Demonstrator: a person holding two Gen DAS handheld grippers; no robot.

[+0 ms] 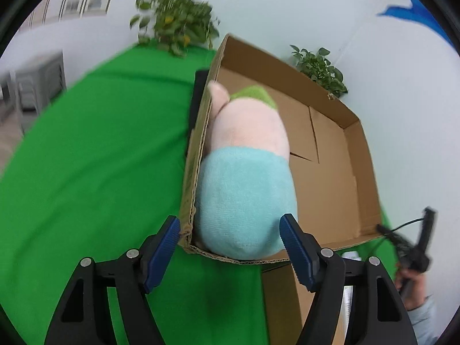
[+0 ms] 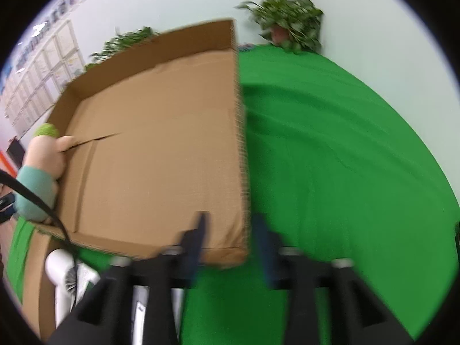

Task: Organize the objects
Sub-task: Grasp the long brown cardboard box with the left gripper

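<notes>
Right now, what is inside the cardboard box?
Only a plush toy lies inside the cardboard box, against its left wall. The remaining floor looks bare. What lies beneath the toy is hidden.

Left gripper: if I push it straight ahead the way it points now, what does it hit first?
Most likely the plush toy. The left gripper is open, and the toy's blue end sits right between its fingers, in the near corner of the cardboard box. Depth is unclear, so the box's front edge could catch first.

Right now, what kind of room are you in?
Probably an office or lab set up for recording, not a home: a bright green cloth covers the table, leafy potted plants stand against a plain white wall, and framed notices hang in rows.
</notes>
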